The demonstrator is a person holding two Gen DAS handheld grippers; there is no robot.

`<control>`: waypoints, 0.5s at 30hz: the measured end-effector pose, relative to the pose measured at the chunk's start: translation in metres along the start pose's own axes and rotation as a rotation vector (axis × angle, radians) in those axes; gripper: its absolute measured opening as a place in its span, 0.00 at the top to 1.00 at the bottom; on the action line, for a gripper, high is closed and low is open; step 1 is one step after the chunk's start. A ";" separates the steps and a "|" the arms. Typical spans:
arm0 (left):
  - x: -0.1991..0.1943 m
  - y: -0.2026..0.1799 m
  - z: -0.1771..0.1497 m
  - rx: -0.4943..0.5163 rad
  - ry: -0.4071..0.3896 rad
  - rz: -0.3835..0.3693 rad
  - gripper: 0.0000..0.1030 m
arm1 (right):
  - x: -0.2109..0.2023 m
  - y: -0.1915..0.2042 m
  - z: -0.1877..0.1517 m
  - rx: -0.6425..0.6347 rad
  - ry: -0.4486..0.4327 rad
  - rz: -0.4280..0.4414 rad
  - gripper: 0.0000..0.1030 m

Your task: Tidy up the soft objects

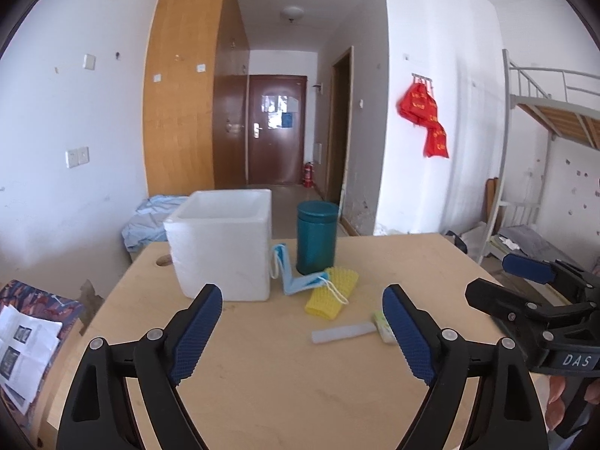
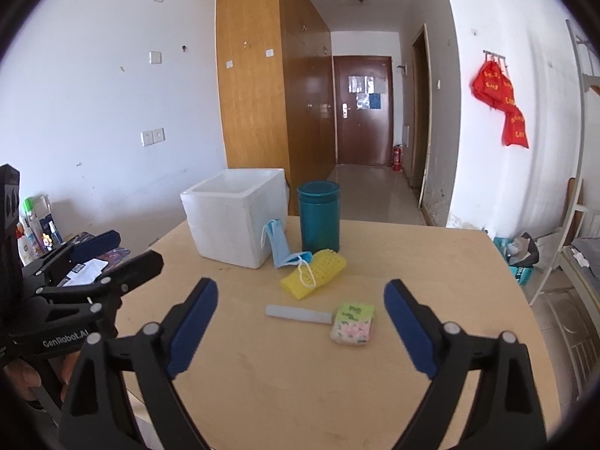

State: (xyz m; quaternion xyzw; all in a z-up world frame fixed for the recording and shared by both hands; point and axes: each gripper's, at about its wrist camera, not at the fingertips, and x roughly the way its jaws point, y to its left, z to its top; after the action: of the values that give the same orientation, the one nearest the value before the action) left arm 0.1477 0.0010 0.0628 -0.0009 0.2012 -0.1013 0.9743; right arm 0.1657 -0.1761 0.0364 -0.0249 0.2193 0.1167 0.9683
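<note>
While both tools hover over the near part of the wooden worktop (image 2: 431, 262), the left tool (image 1: 302, 302) and the right tool (image 2: 300, 296) each stand spread wide, gripping nothing. A white foam box (image 2: 234, 217) sits at the far left, close to the worktop's left edge, with a teal canister (image 2: 318, 215) just to its right near the far edge. A blue face mask (image 2: 279, 247) leans against the box's right side, its lower end lying on a yellow mesh sleeve (image 2: 315, 273) in front of the canister. Nearer lie a white foam strip (image 2: 298, 314) and, touching its right end, a small tissue pack (image 2: 352, 324). The worktop's right half and near middle carry no objects, and beyond its right edge the floor (image 2: 555, 311) shows beside a metal bed frame (image 2: 579, 225).
</note>
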 end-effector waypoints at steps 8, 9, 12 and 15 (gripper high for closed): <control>0.014 -0.010 -0.015 0.017 0.026 -0.050 0.14 | 0.002 -0.014 -0.009 0.023 0.016 -0.018 0.09; 0.016 -0.011 -0.016 0.020 0.030 -0.057 0.14 | 0.005 -0.016 -0.009 0.026 0.021 -0.022 0.09; 0.027 -0.016 -0.019 0.034 0.052 -0.062 0.14 | 0.013 -0.024 -0.010 0.038 0.037 -0.021 0.09; 0.035 -0.017 -0.021 0.037 0.066 -0.083 0.14 | 0.021 -0.028 -0.011 0.044 0.054 -0.018 0.09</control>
State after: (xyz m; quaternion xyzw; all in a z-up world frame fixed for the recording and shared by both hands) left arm 0.1674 -0.0214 0.0304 0.0119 0.2310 -0.1453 0.9620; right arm 0.1861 -0.1998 0.0175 -0.0085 0.2475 0.1024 0.9634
